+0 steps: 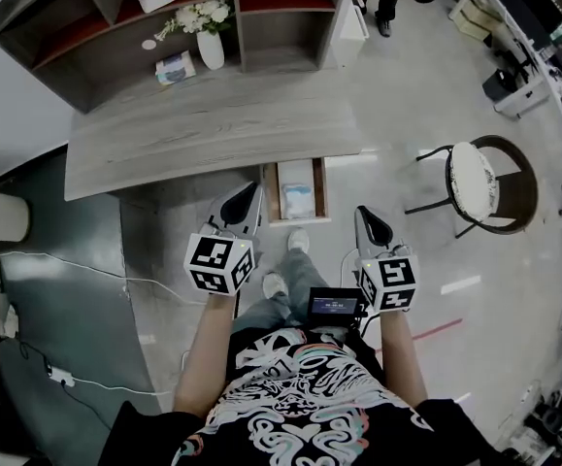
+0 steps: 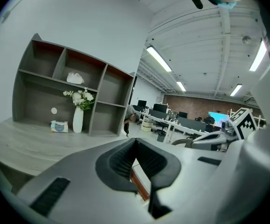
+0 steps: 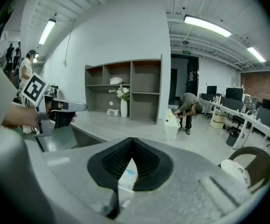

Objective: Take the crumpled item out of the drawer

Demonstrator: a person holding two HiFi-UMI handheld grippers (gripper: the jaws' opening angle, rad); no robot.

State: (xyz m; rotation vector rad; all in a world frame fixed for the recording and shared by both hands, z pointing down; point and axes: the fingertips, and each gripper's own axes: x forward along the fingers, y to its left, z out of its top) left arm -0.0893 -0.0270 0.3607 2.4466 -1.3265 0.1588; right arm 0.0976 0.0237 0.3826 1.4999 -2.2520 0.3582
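Observation:
The open drawer (image 1: 272,194) sticks out from under the grey desk (image 1: 193,134). A crumpled white and pale-blue item (image 1: 297,201) lies inside it. My left gripper (image 1: 252,191) hovers just left of the drawer, jaws closed to a point and empty. My right gripper (image 1: 362,214) hangs to the right of the drawer, a little nearer me, also shut and empty. In the right gripper view the crumpled item (image 3: 127,174) shows through the gap below the shut gripper (image 3: 132,141). The left gripper view shows the drawer's reddish edge (image 2: 139,181) beneath its closed gripper (image 2: 135,141).
A shelf unit (image 1: 96,27) stands at the desk's back with a vase of white flowers (image 1: 207,29) and a small pack (image 1: 174,66). A round chair (image 1: 479,184) stands to the right. Cables (image 1: 57,260) run over the floor at left. My feet (image 1: 288,260) are before the drawer.

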